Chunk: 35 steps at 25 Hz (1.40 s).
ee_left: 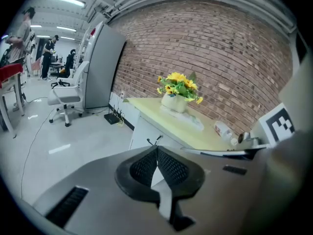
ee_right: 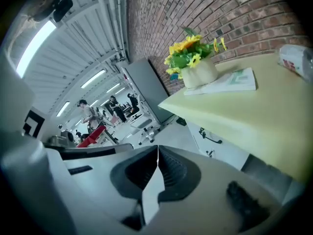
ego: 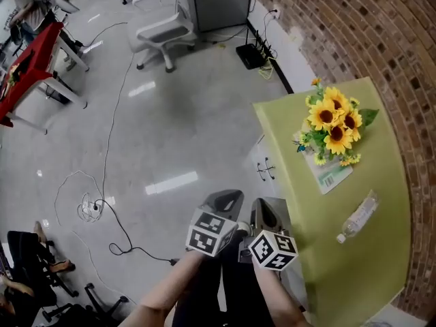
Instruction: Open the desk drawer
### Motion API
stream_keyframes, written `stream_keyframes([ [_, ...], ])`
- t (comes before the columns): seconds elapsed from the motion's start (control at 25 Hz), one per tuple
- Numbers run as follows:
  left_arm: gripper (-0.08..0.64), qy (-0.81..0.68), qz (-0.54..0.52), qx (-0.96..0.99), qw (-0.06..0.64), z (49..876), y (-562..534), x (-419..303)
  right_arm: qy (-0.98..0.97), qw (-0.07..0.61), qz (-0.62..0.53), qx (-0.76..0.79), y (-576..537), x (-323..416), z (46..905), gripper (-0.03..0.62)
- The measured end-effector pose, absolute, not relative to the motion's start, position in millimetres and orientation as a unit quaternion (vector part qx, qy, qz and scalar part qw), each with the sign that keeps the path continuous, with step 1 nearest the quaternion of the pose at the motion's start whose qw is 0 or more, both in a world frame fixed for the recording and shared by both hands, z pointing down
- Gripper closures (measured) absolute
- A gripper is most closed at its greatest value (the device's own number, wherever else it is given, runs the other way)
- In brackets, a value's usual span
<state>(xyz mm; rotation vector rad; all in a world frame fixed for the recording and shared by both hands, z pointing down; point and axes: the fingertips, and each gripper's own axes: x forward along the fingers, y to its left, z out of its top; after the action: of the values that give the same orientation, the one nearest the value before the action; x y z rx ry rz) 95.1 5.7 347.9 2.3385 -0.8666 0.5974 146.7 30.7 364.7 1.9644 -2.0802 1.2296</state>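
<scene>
We find both claws closed and empty. The left gripper (ee_left: 157, 150) shows its jaws pressed together with nothing between them, and so does the right gripper (ee_right: 157, 153). Both are held side by side near the desk (ego: 371, 264), not touching it. The drawer (ego: 262, 157) sits in the white front beneath the green top, appearing shut, its dark handle (ee_right: 211, 137) untouched. On top stand sunflowers (ego: 334, 122), and a bottle (ego: 357, 216) lies on its side.

glossy grey floor (ego: 177, 114), brick wall (ego: 354, 33), white office chair (ego: 163, 29), red table (ego: 30, 63), trailing cables (ego: 103, 176).
</scene>
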Motion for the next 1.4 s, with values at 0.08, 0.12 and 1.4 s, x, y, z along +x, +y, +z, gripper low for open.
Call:
stream_keyframes([
  [0.08,0.550,-0.318,0.228,0.874,0.289,368,0,95,-0.653,0.015,0.398,0.644,26,149,386,0.578],
  [0.12,0.549,-0.315,0.231,0.873,0.291,379,-3,95,-0.647,0.015,0.398,0.650,23,150,395,0.578],
  [1.4,0.551,-0.281,0.234,0.866,0.341,705,-54,104,-0.531,-0.238,0.459,0.671,-29,207,722,0.578],
])
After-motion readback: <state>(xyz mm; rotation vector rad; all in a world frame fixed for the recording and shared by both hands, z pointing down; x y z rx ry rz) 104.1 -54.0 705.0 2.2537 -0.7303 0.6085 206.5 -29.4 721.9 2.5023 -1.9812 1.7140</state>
